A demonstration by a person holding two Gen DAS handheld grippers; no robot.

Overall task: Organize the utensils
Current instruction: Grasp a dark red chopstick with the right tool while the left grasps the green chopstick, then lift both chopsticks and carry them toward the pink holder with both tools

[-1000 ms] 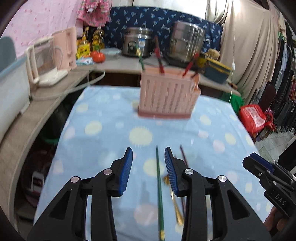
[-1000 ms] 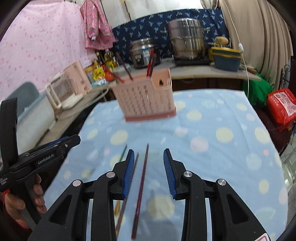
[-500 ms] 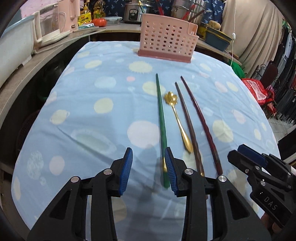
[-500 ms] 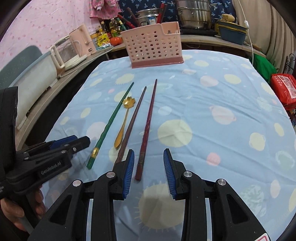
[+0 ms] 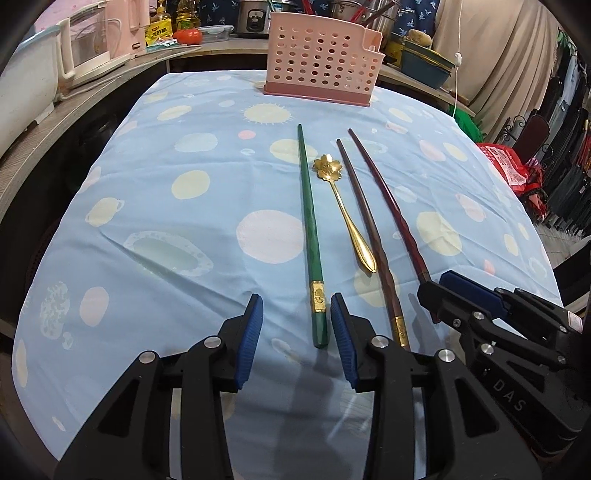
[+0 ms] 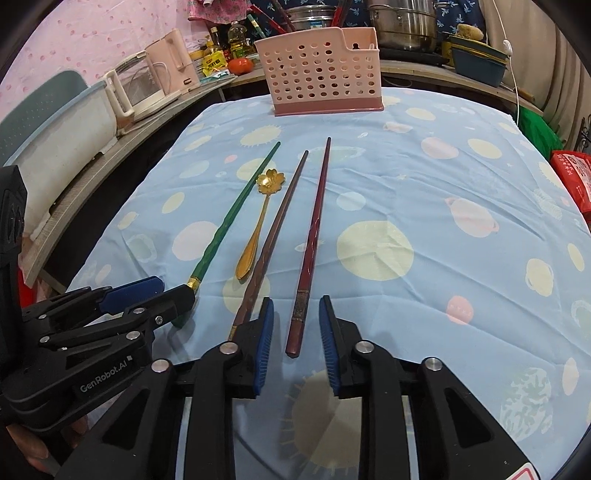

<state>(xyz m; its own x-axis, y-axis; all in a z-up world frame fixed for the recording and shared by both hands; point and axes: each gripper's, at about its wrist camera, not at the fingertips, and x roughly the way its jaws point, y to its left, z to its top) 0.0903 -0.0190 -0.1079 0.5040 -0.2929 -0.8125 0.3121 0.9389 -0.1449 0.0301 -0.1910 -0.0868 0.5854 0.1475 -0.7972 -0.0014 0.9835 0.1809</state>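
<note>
A green chopstick (image 5: 309, 221) (image 6: 229, 218), a gold flower-headed spoon (image 5: 343, 210) (image 6: 258, 221), a brown chopstick (image 5: 365, 225) (image 6: 277, 229) and a dark red chopstick (image 5: 388, 203) (image 6: 314, 236) lie side by side on the blue spotted tablecloth (image 5: 166, 221). A pink perforated utensil holder (image 5: 321, 66) (image 6: 325, 70) stands at the far end. My left gripper (image 5: 296, 325) is open with the green chopstick's near end between its fingers. My right gripper (image 6: 295, 325) is open around the near end of the dark red chopstick.
A counter runs along the left and back with a white kettle (image 6: 136, 88), bottles, a tomato (image 5: 187, 36), steel pots (image 6: 402, 22) and a blue bowl (image 6: 478, 62). A red bag (image 5: 506, 166) and curtains are at the right. The table edge is close below both grippers.
Both grippers have pulled back and down from near the holder to the near ends of the chopsticks. Both stay open.
</note>
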